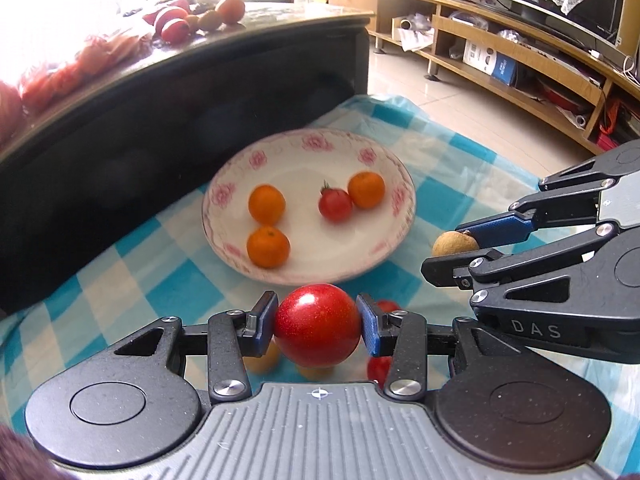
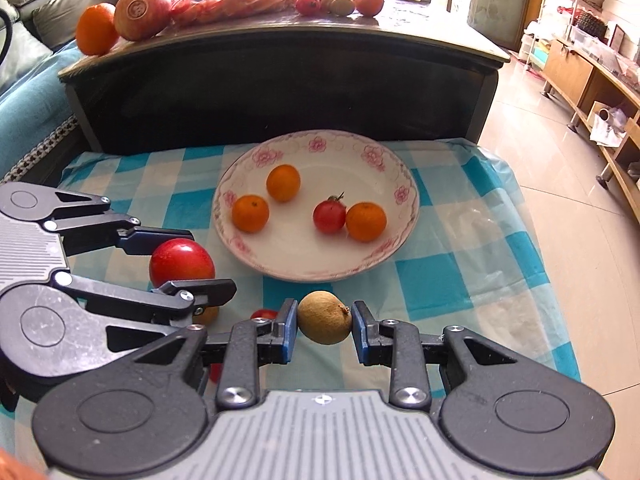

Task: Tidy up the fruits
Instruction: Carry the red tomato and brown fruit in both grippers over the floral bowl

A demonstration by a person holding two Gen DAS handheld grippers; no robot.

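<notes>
My left gripper (image 1: 317, 323) is shut on a large red tomato (image 1: 317, 326), held just before the near rim of a white floral plate (image 1: 308, 268). In the right wrist view the same tomato (image 2: 182, 263) sits between the left gripper's fingers (image 2: 188, 264). My right gripper (image 2: 325, 330) is shut on a small brown longan (image 2: 325, 317), seen from the left at the right of the plate as a tan ball (image 1: 455, 245). On the plate (image 2: 288, 266) lie three small oranges (image 2: 283, 182) and a cherry tomato (image 2: 329, 216).
Blue-and-white checked cloth (image 2: 440, 280) covers the surface. Small fruits (image 1: 378, 366) lie on it under the grippers. A dark table (image 2: 280, 76) rises behind the plate, holding oranges (image 2: 96, 28) and bagged fruit. Tiled floor and a TV cabinet (image 1: 520, 60) are to the right.
</notes>
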